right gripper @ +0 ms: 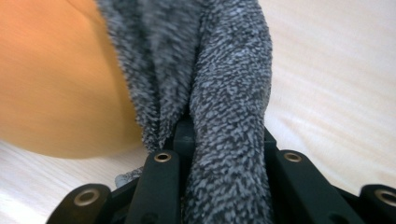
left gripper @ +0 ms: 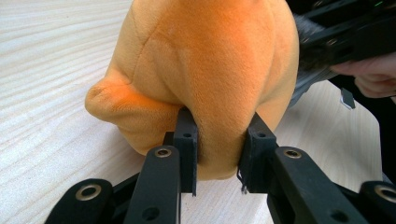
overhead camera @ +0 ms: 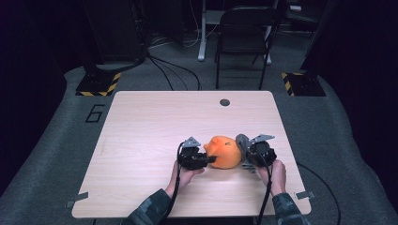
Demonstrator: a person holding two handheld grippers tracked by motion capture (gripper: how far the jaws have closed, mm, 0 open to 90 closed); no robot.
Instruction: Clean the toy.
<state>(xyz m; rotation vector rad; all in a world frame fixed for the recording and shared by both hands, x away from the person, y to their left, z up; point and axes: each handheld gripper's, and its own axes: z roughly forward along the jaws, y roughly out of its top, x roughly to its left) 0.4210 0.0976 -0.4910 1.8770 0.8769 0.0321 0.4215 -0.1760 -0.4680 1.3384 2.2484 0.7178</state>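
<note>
Reference landmark: the orange plush toy [overhead camera: 225, 152], which lies on the wooden surface [overhead camera: 150, 122] in its near right part, between the two grippers. Nearest the person, the left hand [overhead camera: 184, 176] and the right hand [overhead camera: 277, 174] come in from the near edge of the surface, each carrying a gripper. The left gripper [overhead camera: 209, 160] sits just left of the plush toy; in the left gripper view its fingers [left gripper: 187, 140] are pinched onto a fold of the toy's lower body, the plush bulging between and around them, so this gripper grips the toy itself. The right gripper [overhead camera: 244, 154] sits just right of the plush toy; in the right gripper view its fingers are clamped on a bunched strip of grey knitted fabric [right gripper: 224, 107], which runs upward from them and lies against the toy's orange flank. Whether this fabric is a garment for the toy or a loose cloth cannot be told. Judged step: the toy is braced by the left gripper while the right gripper works the grey fabric at the toy's right side, either drawing it on or off. The next move calls for the left grip to stay firm as an anchor and the right gripper to pull the fabric steadily along the toy, without letting the strip slip from its fingers. Beyond the plush toy the surface is bare up to a small dark hole [overhead camera: 225, 102] near its far edge.
</note>
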